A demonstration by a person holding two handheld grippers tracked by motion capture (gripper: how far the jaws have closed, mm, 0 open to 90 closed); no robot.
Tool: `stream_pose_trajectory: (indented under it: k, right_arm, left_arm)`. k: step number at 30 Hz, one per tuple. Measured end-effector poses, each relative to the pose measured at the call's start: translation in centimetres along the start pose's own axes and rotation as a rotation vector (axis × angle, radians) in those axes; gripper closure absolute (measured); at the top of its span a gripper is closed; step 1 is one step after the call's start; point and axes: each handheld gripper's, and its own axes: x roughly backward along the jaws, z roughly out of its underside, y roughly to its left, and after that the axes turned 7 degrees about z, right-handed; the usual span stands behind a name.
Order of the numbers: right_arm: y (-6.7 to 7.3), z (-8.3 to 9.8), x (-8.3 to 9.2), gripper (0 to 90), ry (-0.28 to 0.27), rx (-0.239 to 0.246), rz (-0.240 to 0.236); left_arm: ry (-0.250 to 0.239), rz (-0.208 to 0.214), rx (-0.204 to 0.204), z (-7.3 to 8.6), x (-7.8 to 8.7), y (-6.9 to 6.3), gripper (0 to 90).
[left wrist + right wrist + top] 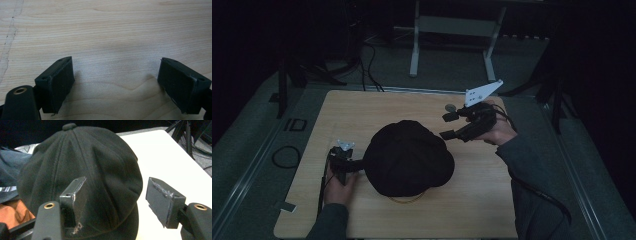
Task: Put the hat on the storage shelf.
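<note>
A black cap (408, 157) is sitting crown-up near the middle of the wooden table (362, 107), and all positions below are taken from it. In the right gripper view the cap's top button (69, 126) is showing at the upper edge of the crown, with the brim lying toward the camera.

The right gripper (451, 125) is hovering just beyond the cap's far right side, its jaws standing wide apart with nothing between the pads; in its own view the cap is lying just past the jaw tips, not touching them.

The left gripper (357, 164) is resting at the cap's left edge, low on the table. From above, its tips are meeting the cap's edge, though contact cannot be confirmed. Its own view is showing the jaws (120, 82) spread apart over bare wood, gripping nothing.

A thin yellowish ring (408, 200) is peeking out from under the cap's near edge.
</note>
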Motion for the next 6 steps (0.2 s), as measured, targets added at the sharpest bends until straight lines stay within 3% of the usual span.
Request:
stream_pose_trajectory:
  k: [6]
  right_arm:
    - [-0.11, 0.41, -0.02, 32.5, 0.012, -0.006, 0.002]
  left_arm:
    - [0.0, 0.0, 0.0, 0.0, 0.0, 0.0, 13.2]
